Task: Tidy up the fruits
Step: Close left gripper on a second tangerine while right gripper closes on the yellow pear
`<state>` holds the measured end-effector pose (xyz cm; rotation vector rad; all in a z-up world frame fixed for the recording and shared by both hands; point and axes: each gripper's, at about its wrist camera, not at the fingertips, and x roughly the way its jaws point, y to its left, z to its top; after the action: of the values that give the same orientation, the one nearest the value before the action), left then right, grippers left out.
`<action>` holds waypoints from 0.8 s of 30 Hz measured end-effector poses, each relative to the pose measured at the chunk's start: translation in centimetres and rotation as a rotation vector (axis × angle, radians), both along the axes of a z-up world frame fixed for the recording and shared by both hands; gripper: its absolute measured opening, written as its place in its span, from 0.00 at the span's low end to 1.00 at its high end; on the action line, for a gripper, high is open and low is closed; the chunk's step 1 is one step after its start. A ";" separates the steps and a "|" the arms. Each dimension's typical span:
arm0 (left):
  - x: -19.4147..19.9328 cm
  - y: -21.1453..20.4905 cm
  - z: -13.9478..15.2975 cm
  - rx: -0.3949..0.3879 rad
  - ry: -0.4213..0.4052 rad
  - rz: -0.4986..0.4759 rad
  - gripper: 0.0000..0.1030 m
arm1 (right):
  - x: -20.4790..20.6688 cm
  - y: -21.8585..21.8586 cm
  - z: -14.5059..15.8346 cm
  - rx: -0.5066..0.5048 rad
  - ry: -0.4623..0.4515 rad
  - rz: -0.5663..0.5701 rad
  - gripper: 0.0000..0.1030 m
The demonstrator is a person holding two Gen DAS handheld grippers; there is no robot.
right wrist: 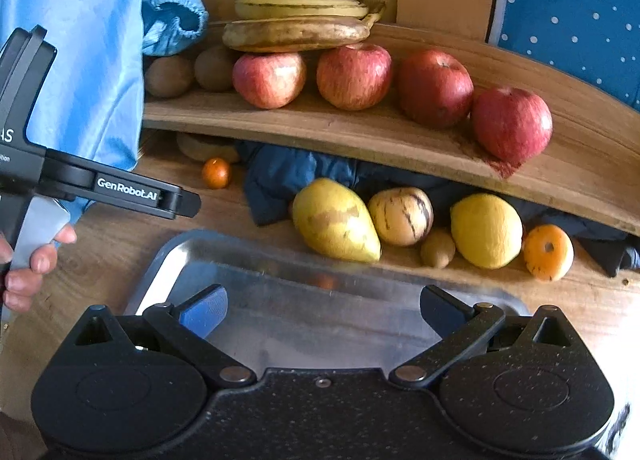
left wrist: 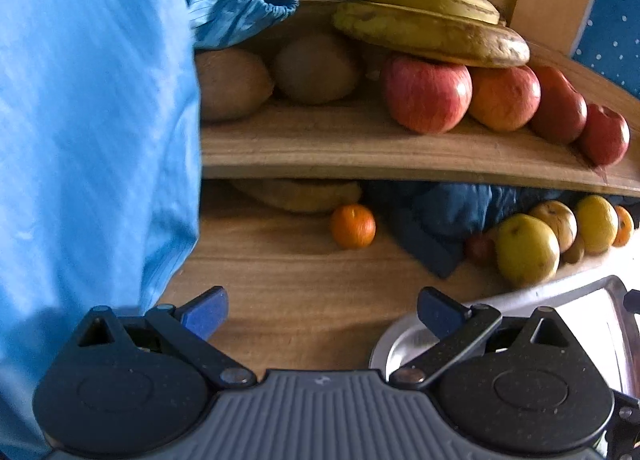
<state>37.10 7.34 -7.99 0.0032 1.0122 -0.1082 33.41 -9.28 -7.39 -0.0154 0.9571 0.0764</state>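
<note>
Fruits are already partly sorted: on the wooden shelf (right wrist: 360, 131) lie 3 bananas (right wrist: 300, 21), 4 red apples (right wrist: 354, 75) in a row and 2 kiwis (right wrist: 170, 75) at the left end, while on the counter (right wrist: 120, 236) below sit a yellow-green pear (right wrist: 334, 219), a striped pale fruit (right wrist: 402, 215), a lemon (right wrist: 486, 230), an orange fruit (right wrist: 548, 252), a small brown fruit (right wrist: 438, 248) and, well apart to the left, a small tangerine (right wrist: 216, 173). A metal tray (right wrist: 168, 268) lies bare just in front of the right tool (right wrist: 324, 310), whose jaws stand wide apart and hold nothing; the left tool (left wrist: 322, 310) is likewise spread wide and empty, facing the tangerine (left wrist: 353, 226). The likely next step is picking a loose fruit from the counter; the pear, nearest the right tool, looks the easiest, taken across its thicker middle with a gentle squeeze so it neither bruises nor rolls into its neighbours. A dark blue cloth (right wrist: 288, 175) behind the fruit could snag a finger. Writing on the left tool seen from the right camera reads "GenRobot.AI" (right wrist: 127, 188); other lettering is cut off.
</note>
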 end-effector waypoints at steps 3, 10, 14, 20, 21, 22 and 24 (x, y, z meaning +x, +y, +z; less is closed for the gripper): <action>1.0 -0.2 -0.4 -0.014 -0.006 0.005 0.99 | 1.2 0.2 -0.2 -0.008 -0.003 -0.008 0.99; 3.1 -0.5 -1.2 -0.025 -0.016 0.006 0.99 | 3.7 0.0 -1.1 0.006 0.013 -0.031 0.99; 3.7 -0.5 -1.4 -0.038 -0.018 0.007 0.99 | 4.6 -0.1 -1.6 0.018 0.029 -0.035 0.96; 3.7 -0.3 -1.9 -0.071 -0.013 0.002 0.93 | 5.7 -0.1 -2.3 0.029 0.051 -0.039 0.90; 3.6 -0.4 -2.0 -0.075 -0.010 0.001 0.93 | 5.8 -0.1 -2.3 0.029 0.053 -0.040 0.89; 3.6 -0.5 -2.1 -0.082 -0.008 0.000 0.93 | 5.9 -0.1 -2.4 0.029 0.055 -0.041 0.88; 4.1 -0.4 -2.3 -0.092 -0.008 -0.004 0.91 | 6.2 0.0 -2.6 0.029 0.056 -0.044 0.86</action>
<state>41.20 6.89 -10.27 -0.0785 0.9986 -0.1587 39.64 -9.27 -9.95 0.0347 1.0118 0.0503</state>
